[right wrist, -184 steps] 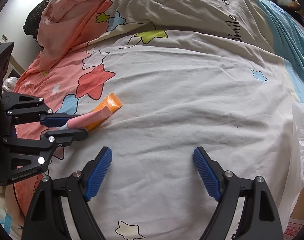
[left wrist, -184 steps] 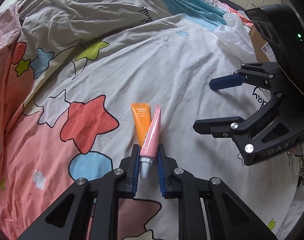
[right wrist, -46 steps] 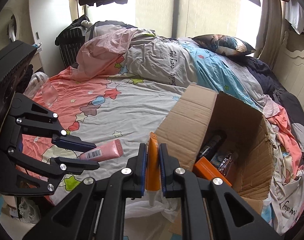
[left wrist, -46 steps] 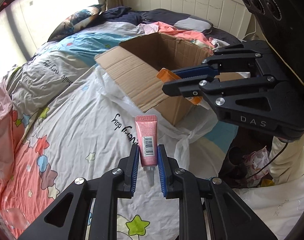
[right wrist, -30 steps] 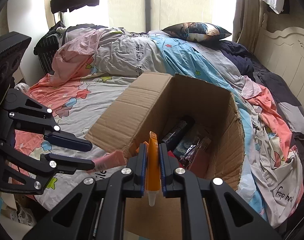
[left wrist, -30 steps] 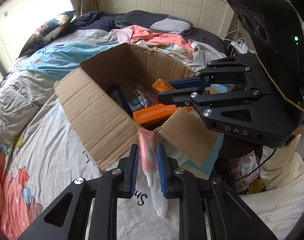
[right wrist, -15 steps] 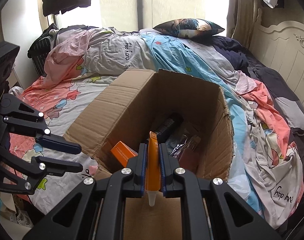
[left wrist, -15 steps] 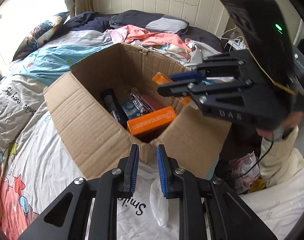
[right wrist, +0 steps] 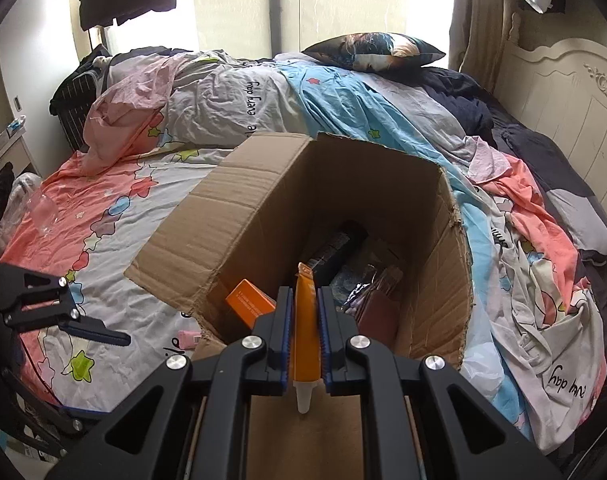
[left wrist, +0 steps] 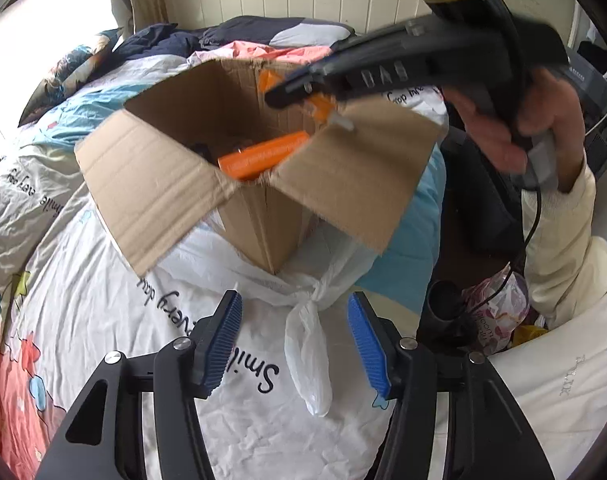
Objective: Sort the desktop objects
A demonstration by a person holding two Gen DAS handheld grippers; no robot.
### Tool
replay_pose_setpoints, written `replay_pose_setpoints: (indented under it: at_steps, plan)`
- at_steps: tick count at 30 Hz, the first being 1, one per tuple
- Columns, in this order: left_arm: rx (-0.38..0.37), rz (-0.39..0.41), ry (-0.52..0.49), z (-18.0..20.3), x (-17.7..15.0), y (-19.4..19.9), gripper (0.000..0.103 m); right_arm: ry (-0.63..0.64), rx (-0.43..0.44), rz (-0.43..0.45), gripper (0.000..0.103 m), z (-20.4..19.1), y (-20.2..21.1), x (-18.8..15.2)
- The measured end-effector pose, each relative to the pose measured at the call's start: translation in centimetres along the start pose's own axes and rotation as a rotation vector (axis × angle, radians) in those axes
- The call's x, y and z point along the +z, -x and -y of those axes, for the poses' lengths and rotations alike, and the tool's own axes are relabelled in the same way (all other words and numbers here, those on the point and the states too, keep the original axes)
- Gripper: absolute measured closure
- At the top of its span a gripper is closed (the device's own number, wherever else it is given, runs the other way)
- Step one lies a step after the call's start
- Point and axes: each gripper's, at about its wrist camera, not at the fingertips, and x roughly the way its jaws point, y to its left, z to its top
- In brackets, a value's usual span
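Two grippers, two different states. Right gripper (right wrist: 303, 340) is clamped on the orange tube (right wrist: 304, 320), nozzle end toward the camera and crimped end pointing ahead and down into the box (right wrist: 427, 208); it hangs over the near edge of the opening, so a release here should drop the tube inside, my read. Ahead of its tips in the box: an orange carton (right wrist: 249, 302) just left, a dark tube (right wrist: 335, 250) beyond, some foil packets (right wrist: 367, 284) to the right. Left gripper (left wrist: 295, 344) is spread wide with nothing between the pads, sitting low and short of the box, well outside it, over the white duvet (left wrist: 103, 300) and a knotted plastic bag (left wrist: 309, 364). From the right wrist view a pink tube (right wrist: 189, 338) lies on the bed just outside the box's near left corner, between the left gripper and the cardboard, partly hidden by the flap (right wrist: 223, 216), so it is not in the box. Likely a miss; that one probably needs a re-pick. The outer flaps are folded out and down, which keeps the opening wide but narrows the approach on the left side. Right-side view in the left camera is motion-blurred, so the tube's exact height over the rim is unclear.
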Motion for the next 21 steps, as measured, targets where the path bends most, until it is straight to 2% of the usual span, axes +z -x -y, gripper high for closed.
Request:
replay_pose_setpoints:
  at_steps: [2, 3, 4, 6, 7, 11, 13, 14, 21]
  plan:
    - [0.012, -0.013, 0.023, -0.5, -0.6, -0.5, 0.043, -0.032, -0.001, -0.012, 0.090, 0.5, -0.3, 0.3]
    - [0.017, -0.020, 0.039, -0.8, -0.9, -0.7, 0.039, -0.049, -0.005, -0.018, 0.082, 0.7, -0.5, 0.4]
    - [0.021, -0.027, 0.056, -1.3, -1.2, -1.0, 0.036, -0.060, -0.012, -0.023, 0.068, 0.8, -0.7, 0.5]
    - [0.027, -0.041, 0.089, -2.1, -1.6, -1.4, 0.034, -0.059, -0.021, -0.017, 0.047, 0.7, -0.8, 0.7]
    - [0.027, -0.046, 0.104, -2.5, -1.8, -1.6, 0.034, -0.054, -0.019, -0.014, 0.042, 0.5, -0.8, 0.6]
    - [0.032, -0.046, 0.148, -4.0, -2.3, -2.0, 0.027, -0.014, 0.001, -0.023, 0.039, -1.0, -0.5, -0.3]
    - [0.046, -0.035, 0.163, -4.6, -2.4, -2.2, 0.017, 0.007, 0.012, -0.027, 0.035, -1.7, -0.4, -0.8]
    - [0.056, -0.031, 0.169, -4.8, -2.5, -2.3, 0.016, 0.017, 0.017, -0.029, 0.035, -2.1, -0.4, -1.0]
    - [0.096, -0.076, 0.154, -5.3, -2.9, -4.2, 0.013, 0.086, 0.048, -0.042, 0.034, -4.7, 0.0, -2.5]
